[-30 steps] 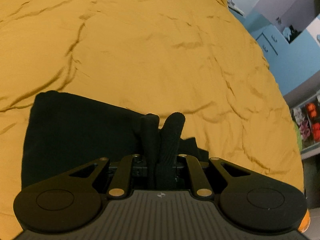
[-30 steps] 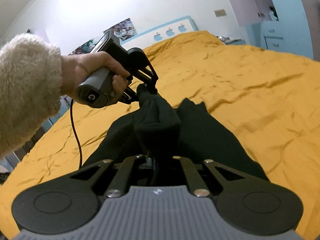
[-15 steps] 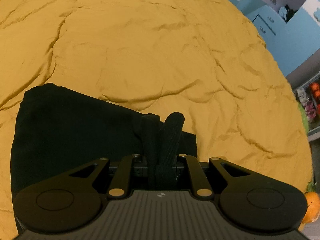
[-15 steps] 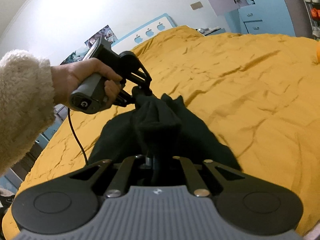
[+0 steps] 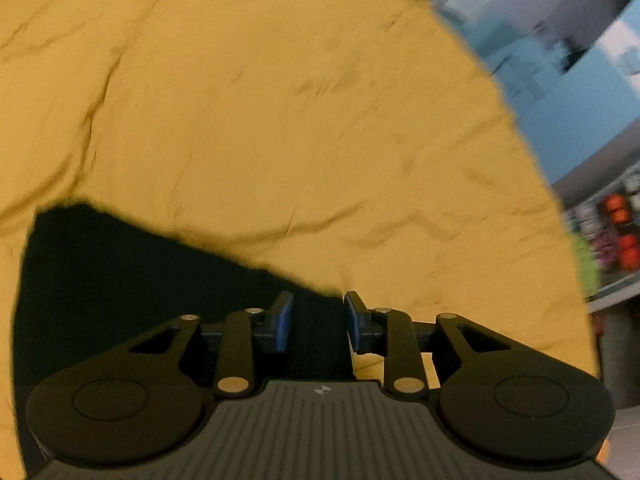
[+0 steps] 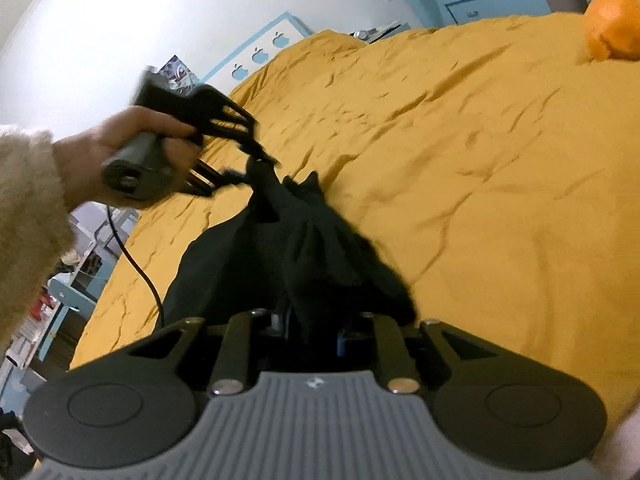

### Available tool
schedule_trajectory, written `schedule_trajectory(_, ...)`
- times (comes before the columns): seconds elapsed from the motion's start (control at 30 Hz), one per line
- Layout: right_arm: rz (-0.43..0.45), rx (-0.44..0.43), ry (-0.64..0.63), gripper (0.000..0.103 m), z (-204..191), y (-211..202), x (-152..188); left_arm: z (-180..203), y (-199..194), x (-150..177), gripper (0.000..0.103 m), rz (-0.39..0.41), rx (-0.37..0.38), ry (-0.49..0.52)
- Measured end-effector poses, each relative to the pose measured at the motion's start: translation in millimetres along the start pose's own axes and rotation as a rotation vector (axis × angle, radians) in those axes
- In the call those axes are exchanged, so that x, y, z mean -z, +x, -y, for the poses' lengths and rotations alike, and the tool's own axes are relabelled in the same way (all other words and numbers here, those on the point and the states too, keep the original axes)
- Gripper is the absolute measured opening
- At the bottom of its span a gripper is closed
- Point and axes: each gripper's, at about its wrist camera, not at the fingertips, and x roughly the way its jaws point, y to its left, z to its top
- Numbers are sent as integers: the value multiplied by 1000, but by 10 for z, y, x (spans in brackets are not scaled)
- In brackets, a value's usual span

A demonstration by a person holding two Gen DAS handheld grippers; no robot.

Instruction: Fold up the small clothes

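Left wrist view: the left gripper [image 5: 316,320] points down at a yellow bedspread [image 5: 280,120]. Its jaws are opening; the blue pads [image 5: 283,322] stand apart, with dark cloth showing in the gap between them but neither pad pressing on it. The black garment [image 5: 120,272] lies on the bedspread at lower left, its far edge running diagonally toward the gripper. The picture is blurred. Blue furniture [image 5: 560,92] and cluttered shelves [image 5: 612,232] stand beyond the bed's right edge.

Right wrist view: the right gripper [image 6: 312,332] has its jaws opening, with a bunched fold of the black garment [image 6: 320,256] between them; whether the pads still press on the cloth cannot be told, as the fabric hides them. The garment rises from the bedspread [image 6: 480,160] as a gathered ridge running away from the camera. At its far end the left gripper [image 6: 256,160] is seen at the cloth's peak, held by a hand [image 6: 120,152] in a fleecy cream sleeve [image 6: 24,220], with a black cable [image 6: 136,264] hanging from it. An orange object [image 6: 612,28] sits on the bedspread at upper right.
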Motion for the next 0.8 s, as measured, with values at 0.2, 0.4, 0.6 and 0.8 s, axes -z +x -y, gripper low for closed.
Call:
schedule_trajectory(0.2, -7, -15, 28, 22, 119, -331, -77, -434, -905, 183, 35, 85, 132, 114)
schedule_trajectory(0.4, 73, 70, -152, 30, -63, -496, -299, -1433, -1704, 1045, 46, 152, 180, 194)
schedule_trajectory(0.6, 65, -107, -374, 45, -345, 144, -959, -2187, -1899, 1951, 51, 186, 180, 121)
schedule_trajectory(0.8, -144, -147, -271, 43, -479, 1353, -1569, -2628, -1670, 2283, 51, 210, 271, -50)
